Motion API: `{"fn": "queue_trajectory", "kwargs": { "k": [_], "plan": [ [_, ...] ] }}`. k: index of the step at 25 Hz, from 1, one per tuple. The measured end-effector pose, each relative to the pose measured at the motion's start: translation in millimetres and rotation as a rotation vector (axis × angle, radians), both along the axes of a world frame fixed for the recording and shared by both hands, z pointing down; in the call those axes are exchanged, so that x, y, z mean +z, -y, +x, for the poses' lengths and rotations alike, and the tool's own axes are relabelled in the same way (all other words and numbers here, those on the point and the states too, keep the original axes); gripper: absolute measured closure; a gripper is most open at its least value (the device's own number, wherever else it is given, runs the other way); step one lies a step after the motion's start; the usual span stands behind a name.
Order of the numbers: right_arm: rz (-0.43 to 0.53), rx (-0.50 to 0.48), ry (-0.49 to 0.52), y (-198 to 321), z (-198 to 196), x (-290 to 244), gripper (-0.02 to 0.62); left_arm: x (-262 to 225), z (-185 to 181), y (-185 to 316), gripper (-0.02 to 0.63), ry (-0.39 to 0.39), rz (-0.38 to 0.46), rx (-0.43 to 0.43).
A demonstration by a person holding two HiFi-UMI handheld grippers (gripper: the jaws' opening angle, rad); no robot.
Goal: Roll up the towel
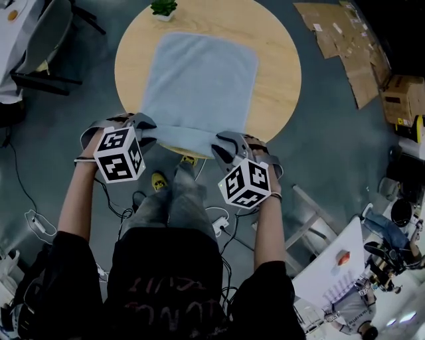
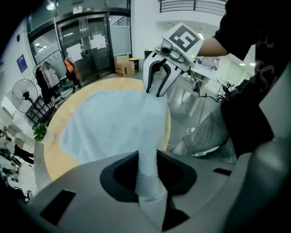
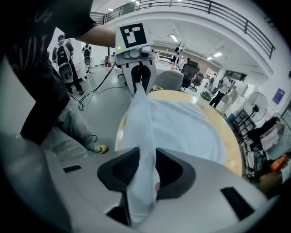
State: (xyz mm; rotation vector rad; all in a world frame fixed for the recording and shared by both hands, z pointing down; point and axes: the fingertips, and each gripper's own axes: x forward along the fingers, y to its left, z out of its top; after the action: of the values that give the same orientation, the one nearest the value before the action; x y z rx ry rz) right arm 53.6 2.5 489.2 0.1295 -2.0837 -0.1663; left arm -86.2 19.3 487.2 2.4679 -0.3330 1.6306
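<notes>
A pale blue towel (image 1: pixel 199 86) lies spread flat on the round wooden table (image 1: pixel 275 60), its near edge hanging over the table's front rim. My left gripper (image 1: pixel 147 131) is shut on the near left corner of that edge, and my right gripper (image 1: pixel 223 147) is shut on the near right corner. In the left gripper view the towel (image 2: pixel 113 123) runs as a bunched strip into my left gripper (image 2: pixel 148 177), with the right gripper (image 2: pixel 157 88) pinching its far end. The right gripper view shows the towel (image 3: pixel 182 127) clamped in my right gripper (image 3: pixel 143 175); the left gripper (image 3: pixel 140 86) holds beyond.
A small potted plant (image 1: pixel 163 8) stands at the table's far edge, just beyond the towel. Flattened cardboard (image 1: pixel 345 40) lies on the floor at the right. A chair (image 1: pixel 40 46) stands at the far left. Cables and a yellow object (image 1: pixel 158 180) lie under the table's front.
</notes>
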Motion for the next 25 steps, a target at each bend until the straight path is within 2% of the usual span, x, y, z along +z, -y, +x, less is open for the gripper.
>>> {"fn": "queue_trajectory", "kwargs": {
  "k": [14,19,22,25],
  "plan": [
    [0.003,-0.038,0.013,70.2,-7.9,16.3,0.509,0.3,-19.7,67.8,0.430,-0.027,0.029,-0.139],
    [0.030,-0.008,0.056,87.7,-8.4,4.8,0.511,-0.6,-22.1,79.0,0.430,-0.017,0.033,-0.140],
    [0.025,0.027,0.099,83.1,-2.9,-21.0,0.509,-0.9,-24.3,76.2,0.438,-0.018,0.033,-0.147],
    [0.038,0.010,0.106,57.9,-1.3,-38.0,0.487,-0.2,-27.8,74.4,0.442,-0.023,0.045,-0.167]
  ]
}}
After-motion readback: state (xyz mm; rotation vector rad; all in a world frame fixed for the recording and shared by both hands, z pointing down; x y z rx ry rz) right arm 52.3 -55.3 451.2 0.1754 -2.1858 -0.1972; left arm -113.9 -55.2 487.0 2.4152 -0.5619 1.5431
